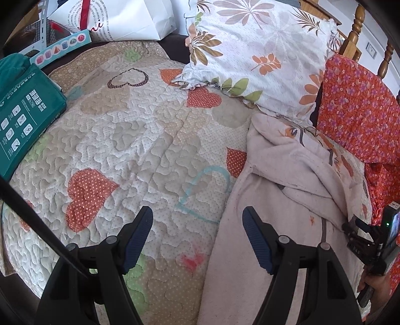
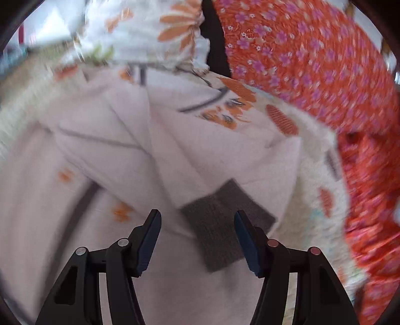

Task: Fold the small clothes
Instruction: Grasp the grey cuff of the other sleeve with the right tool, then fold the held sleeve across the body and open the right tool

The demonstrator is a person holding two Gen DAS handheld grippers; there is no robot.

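A quilt [image 1: 140,150] with heart patches covers the bed. On it, at the left gripper's right side, lies the garment [image 1: 287,195] — pale pink, rumpled, with small orange prints and grey trim. A leaf-print pillow [image 1: 255,50] stands beyond it, and an orange floral cloth [image 1: 360,110] runs along its far right. A green box [image 1: 27,112] sits on the quilt's left edge, a white bag [image 1: 130,20] behind it.

The left gripper [image 1: 197,240] hovers with its fingers spread wide and empty: the left finger is over bare quilt, the right finger [image 1: 257,245] over the garment's left edge. The right gripper [image 2: 197,240] shows at the far right of the left view, over the garment's right side. Its own view is blurred, yet its fingers stand clearly apart, holding nothing. Between and just beyond them lies the grey cuff [image 2: 225,225] of a sleeve folded across the garment's body — whether the fingers touch it cannot be told.
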